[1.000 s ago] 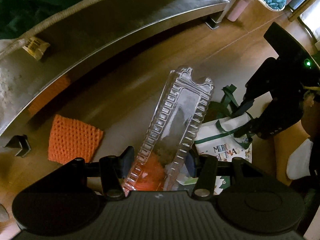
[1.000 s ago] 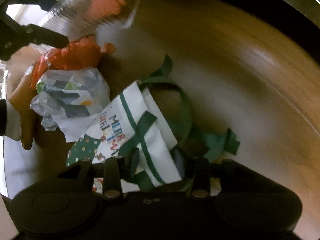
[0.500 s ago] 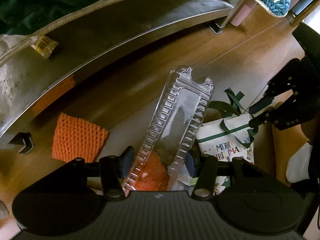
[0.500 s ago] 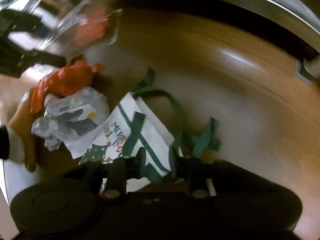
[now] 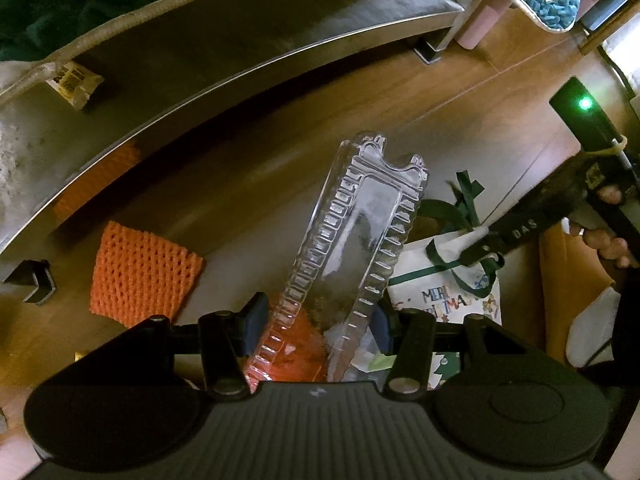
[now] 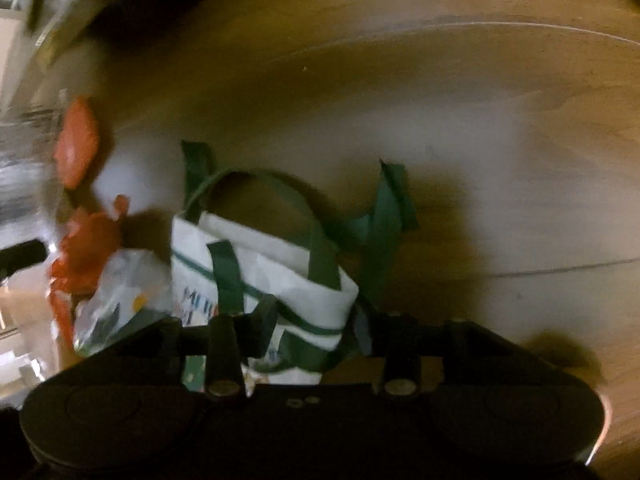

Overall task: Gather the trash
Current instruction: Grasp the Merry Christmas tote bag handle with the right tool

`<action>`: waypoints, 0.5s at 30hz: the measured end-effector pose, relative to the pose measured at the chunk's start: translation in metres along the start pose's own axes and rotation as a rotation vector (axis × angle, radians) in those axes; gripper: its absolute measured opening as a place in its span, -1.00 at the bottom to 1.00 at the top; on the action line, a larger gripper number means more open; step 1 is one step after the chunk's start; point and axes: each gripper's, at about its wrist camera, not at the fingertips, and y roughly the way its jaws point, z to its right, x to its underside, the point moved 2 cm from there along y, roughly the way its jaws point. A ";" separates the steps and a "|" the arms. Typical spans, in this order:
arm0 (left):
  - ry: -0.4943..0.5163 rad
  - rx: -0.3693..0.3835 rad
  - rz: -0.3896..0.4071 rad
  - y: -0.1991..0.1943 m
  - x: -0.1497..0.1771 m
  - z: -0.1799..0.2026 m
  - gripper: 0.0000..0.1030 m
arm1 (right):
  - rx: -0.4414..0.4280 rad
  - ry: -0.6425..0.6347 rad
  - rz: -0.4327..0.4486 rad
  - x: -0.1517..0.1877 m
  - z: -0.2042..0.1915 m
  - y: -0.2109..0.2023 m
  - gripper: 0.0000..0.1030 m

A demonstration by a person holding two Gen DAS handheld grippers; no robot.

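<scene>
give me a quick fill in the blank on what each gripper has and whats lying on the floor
1. The left gripper is shut on a clear ____ container.
2. The right gripper grips a white gift bag whose handles are ____.
3. The foam net lying on the wooden floor is ____ in colour.
4. The words on the bag read "Merry ____".

Missing words: plastic; green; orange; Christmas

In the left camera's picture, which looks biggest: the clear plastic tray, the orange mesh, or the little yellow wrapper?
1. clear plastic tray, though nearest the camera
2. orange mesh
3. yellow wrapper, farthest away
</scene>
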 end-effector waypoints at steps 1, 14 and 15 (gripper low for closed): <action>0.001 0.001 0.000 0.000 0.000 0.000 0.01 | 0.006 -0.025 0.006 -0.003 -0.002 -0.001 -0.25; -0.011 -0.010 0.006 -0.052 -0.009 0.007 0.01 | 0.091 -0.299 0.111 0.021 -0.075 -0.088 -0.92; -0.018 -0.013 0.007 -0.063 -0.010 0.008 0.01 | 0.097 -0.315 0.126 0.024 -0.084 -0.103 -0.92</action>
